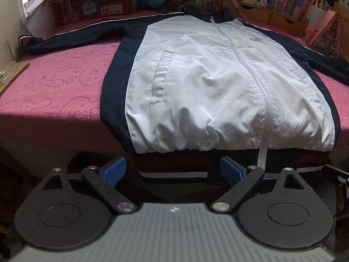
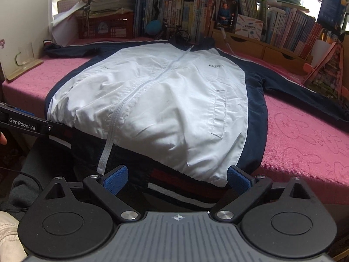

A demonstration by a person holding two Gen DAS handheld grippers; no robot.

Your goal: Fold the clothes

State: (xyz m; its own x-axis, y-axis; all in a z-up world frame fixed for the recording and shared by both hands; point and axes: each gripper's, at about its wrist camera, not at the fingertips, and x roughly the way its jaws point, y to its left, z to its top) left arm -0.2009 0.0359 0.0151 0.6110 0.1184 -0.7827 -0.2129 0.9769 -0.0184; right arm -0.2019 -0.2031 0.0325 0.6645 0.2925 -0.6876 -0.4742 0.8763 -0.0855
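Pink-covered surface point(image 1: 54, 91) before bookshelves point(image 2: 283, 24); jacket point(image 1: 207, 76) spread flat, zipped, hem hanging off near edge. Left tool point(image 1: 173, 172) apart at hem; right tool point(image 2: 177, 180) likewise. Only right view catches left tool's side.

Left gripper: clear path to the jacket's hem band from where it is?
Probably yes. The left gripper is open, with the striped hem band hanging over the table edge right between its fingers; nothing sits between them.

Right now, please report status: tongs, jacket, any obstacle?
Left tongs open, right tongs open, both at the hem. Jacket flat, zipped, sleeves spread, unfolded. Nothing lies on it.
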